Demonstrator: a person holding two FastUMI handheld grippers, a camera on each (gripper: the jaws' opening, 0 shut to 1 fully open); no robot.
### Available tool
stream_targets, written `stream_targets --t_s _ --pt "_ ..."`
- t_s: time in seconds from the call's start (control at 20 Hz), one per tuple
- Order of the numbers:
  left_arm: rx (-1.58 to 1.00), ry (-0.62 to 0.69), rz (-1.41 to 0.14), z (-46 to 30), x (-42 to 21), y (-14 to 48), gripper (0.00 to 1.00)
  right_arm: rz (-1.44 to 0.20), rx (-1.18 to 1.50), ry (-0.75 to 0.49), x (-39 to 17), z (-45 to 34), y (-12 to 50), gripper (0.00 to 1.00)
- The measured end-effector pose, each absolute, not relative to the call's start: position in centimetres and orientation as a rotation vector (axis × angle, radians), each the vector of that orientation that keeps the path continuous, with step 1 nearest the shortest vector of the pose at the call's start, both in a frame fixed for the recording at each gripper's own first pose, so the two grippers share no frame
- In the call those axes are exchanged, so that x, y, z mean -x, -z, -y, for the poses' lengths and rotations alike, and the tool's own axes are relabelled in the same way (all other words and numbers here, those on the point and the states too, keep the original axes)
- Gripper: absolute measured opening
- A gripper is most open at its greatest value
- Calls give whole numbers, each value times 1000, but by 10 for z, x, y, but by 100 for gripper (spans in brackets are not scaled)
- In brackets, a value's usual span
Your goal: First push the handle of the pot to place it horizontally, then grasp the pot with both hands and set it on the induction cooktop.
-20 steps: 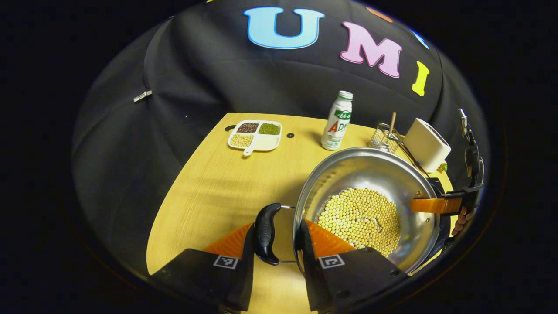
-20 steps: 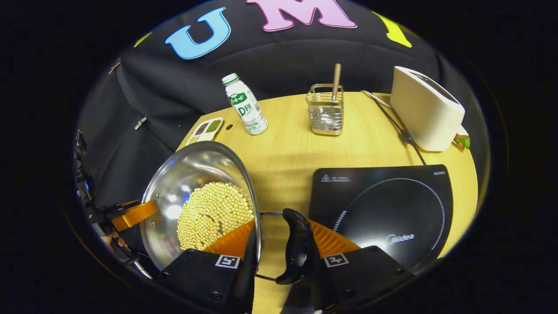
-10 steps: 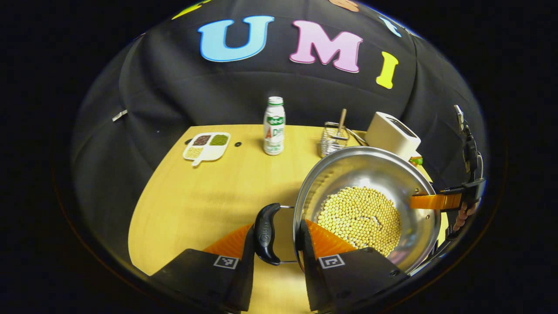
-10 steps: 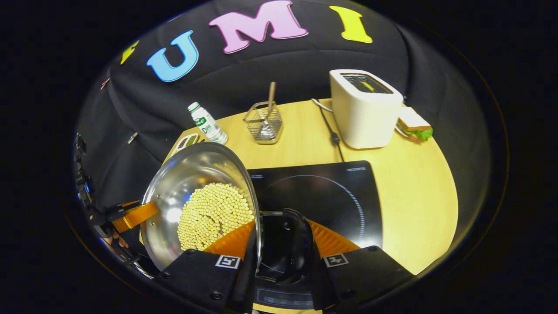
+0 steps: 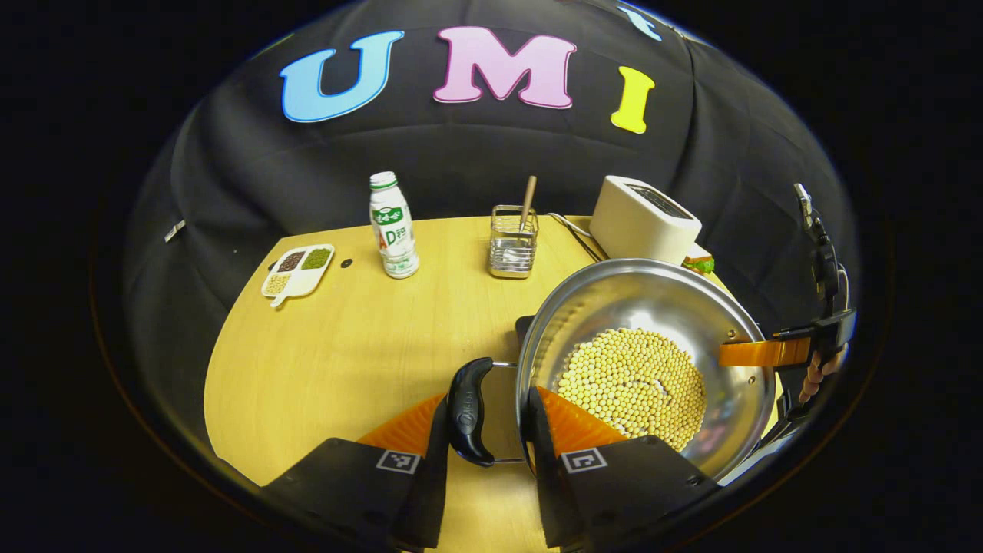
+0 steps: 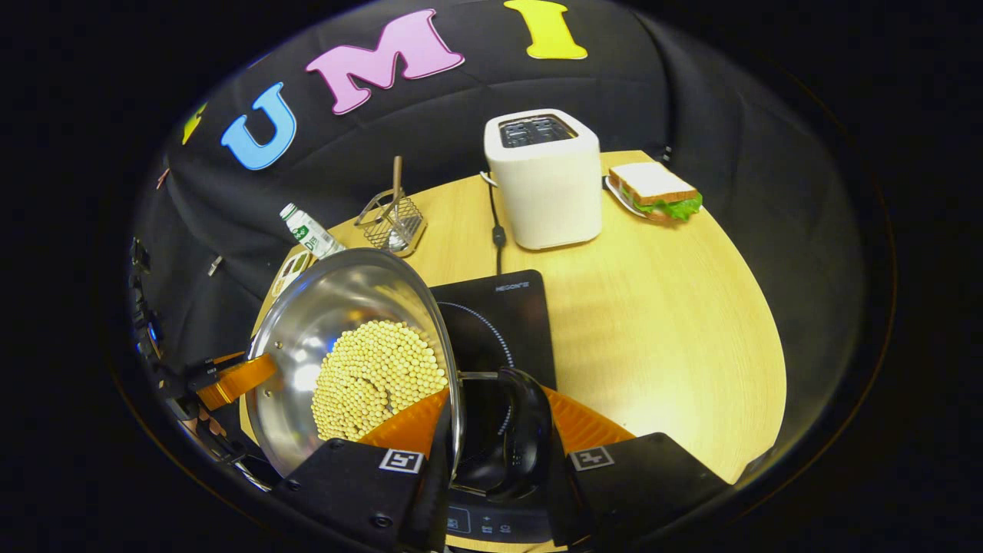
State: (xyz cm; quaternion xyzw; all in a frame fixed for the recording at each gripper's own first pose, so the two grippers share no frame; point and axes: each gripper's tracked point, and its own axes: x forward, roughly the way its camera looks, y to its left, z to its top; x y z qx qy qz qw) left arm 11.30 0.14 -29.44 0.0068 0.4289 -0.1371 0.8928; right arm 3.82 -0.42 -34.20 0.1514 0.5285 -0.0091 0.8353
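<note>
Pot (image 5: 645, 369) of beans hangs over the cooktop (image 6: 491, 315), each gripper (image 5: 484, 430) (image 6: 491, 430) clamping one side handle.

The pot (image 5: 645, 307) is polished metal, mirror-bright inside, with matt yellow beans (image 5: 633, 384) — its side handle (image 5: 466, 411) is smooth black plastic. The cooktop (image 6: 499, 322) is glossy black glass. The desk (image 5: 345, 361) shows pale wood grain, satin. The toaster (image 6: 547, 180) is matt cream plastic; the basket (image 5: 512, 250) is shiny wire.
</note>
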Motion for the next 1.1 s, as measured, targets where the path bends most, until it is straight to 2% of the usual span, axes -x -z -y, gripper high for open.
stream_targets --t_s 1.1 --pt "3 312 -901 33 -133 316 52 -1131 -334 47 -51 31 365 54"
